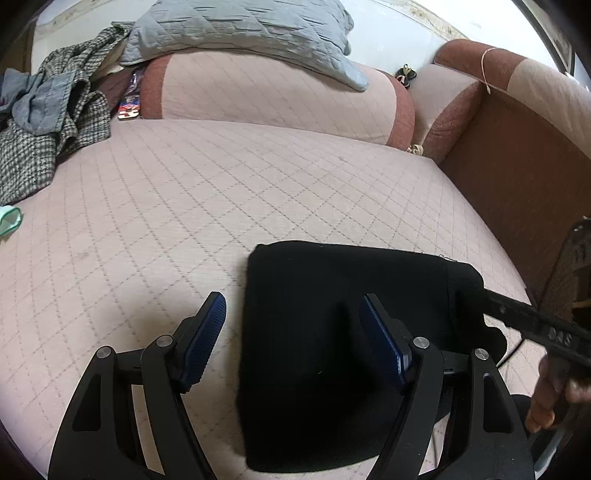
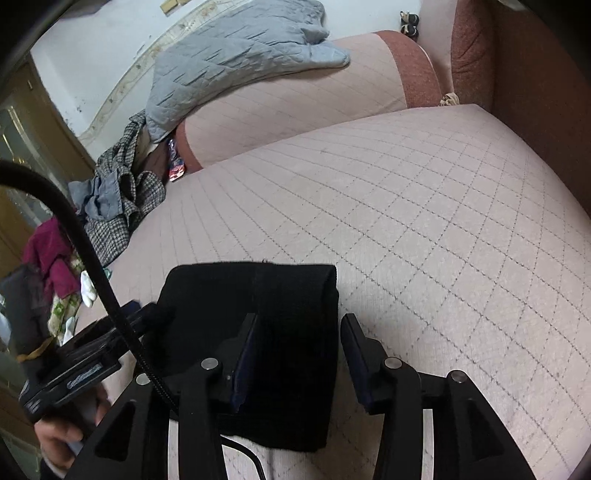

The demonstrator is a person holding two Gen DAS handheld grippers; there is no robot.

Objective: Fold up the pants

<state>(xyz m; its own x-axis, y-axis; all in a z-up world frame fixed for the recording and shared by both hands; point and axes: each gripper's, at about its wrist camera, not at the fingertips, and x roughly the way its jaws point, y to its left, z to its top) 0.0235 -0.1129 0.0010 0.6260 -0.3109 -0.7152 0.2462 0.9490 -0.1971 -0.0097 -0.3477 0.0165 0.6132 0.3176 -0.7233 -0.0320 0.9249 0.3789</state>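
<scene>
Black knit fabric identifies the pants [image 1: 343,354], which lie as a compact rectangular bundle on the quilted pink cover of the sofa seat [image 1: 184,206], close to the front edge and directly below both tools. The flat, squared outline suggests that the folding is largely complete and that the bundle rests where it is meant to stay.

Left tongs [image 1: 291,339]: the jaws stand wide apart. One blue pad is over the bare cover, the other over the middle of the bundle; neither presses the cloth. The straddling position over the left edge of the bundle is consistent with a release after laying that edge down.

Right tongs [image 2: 299,354]: the jaws are partly apart. The right edge of the bundle, with its ribbed band, lies between the pads, but a gap shows on the outer side and the cloth is not pinched. In the left wrist view the right tool reaches the same corner from the side.

Both tools point steeply downward, which keeps the pads close to the fabric for smoothing or a further fold.

Away from the work area, a checked garment [image 1: 48,147] and a grey quilted blanket [image 1: 240,33] lie at the far side of the sofa, well apart from the bundle, so they are unlikely to interfere. A black cable [image 2: 92,258] crosses the right wrist view near the bundle and could snag if the tools cross.
</scene>
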